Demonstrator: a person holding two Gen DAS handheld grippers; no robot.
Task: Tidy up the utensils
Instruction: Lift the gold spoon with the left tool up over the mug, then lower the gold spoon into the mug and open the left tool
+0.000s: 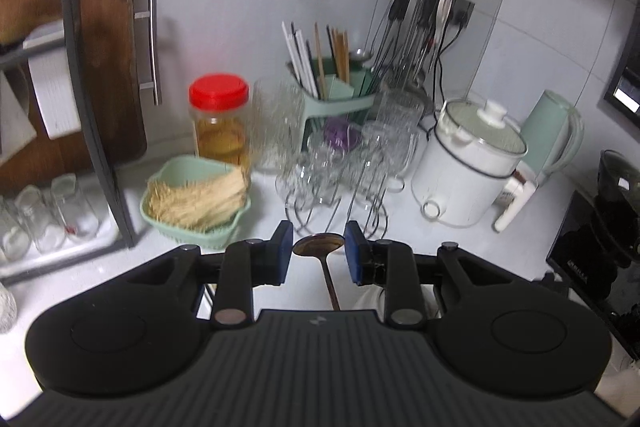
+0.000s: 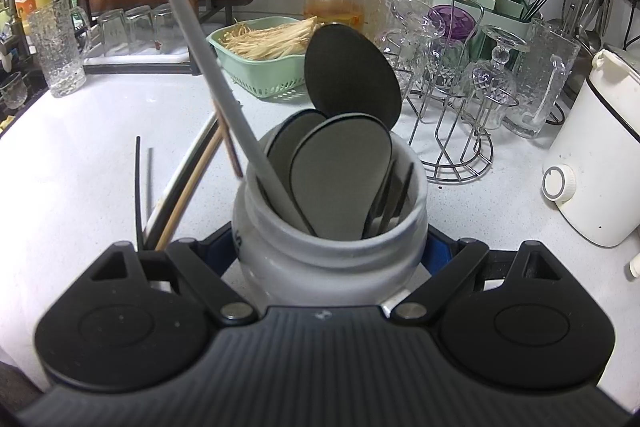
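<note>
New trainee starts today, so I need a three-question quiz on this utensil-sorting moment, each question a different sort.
1. True or false: the right gripper has its jaws around the white ceramic jar.
2. What lies between the left gripper's jaws? A) brown spoon B) fork C) knife
3. Fill in: the green basket holds ____ mushrooms.

Key: 1 true; 2 A, the brown spoon, untouched by the open jaws; 3 enoki.
</note>
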